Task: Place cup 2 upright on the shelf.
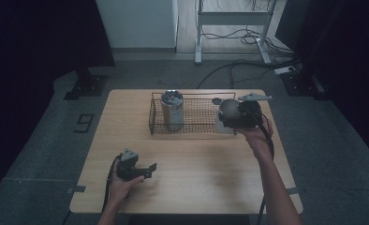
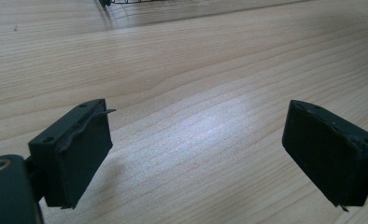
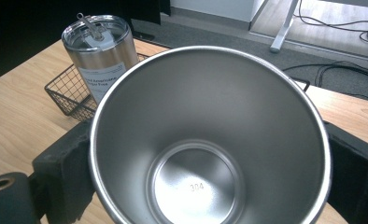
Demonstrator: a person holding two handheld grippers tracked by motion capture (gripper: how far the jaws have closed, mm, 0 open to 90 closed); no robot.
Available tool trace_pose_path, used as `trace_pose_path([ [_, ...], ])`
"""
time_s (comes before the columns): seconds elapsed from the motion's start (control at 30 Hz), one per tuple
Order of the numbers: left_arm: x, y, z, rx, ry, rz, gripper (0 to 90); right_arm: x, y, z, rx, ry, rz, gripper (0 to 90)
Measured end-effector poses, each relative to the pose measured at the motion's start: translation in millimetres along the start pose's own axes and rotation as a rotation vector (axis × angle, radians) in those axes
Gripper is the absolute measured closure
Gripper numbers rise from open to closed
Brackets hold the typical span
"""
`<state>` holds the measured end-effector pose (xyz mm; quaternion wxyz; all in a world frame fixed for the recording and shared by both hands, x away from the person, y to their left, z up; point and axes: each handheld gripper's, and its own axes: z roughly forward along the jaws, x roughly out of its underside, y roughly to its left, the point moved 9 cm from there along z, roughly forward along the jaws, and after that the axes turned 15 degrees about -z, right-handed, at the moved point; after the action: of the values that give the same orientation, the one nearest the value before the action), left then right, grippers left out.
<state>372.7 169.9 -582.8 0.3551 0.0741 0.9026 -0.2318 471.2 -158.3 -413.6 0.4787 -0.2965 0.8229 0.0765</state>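
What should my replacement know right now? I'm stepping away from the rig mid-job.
Right gripper: shut on the open steel cup, fingers on its outer wall, held at the right end of the wire basket.
Left gripper: open, holding nothing, low over bare table near the front left.
Lidded tumbler: upright in the basket's left part.
Done: one tumbler in the basket, cup picked up.
Left: probably set the cup in the basket beside the tumbler, then release.

Steel cup's [image 3: 210, 140] bottom rim cropped
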Motion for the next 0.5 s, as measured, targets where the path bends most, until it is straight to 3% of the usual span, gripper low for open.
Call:
trace_pose_path([
  [0.5, 1.1, -1.7, 0.4, 0.006, 0.006, 0.001, 8.3, -10.4, -7.3, 13.0, 0.011, 0.011, 0.007, 6.2],
])
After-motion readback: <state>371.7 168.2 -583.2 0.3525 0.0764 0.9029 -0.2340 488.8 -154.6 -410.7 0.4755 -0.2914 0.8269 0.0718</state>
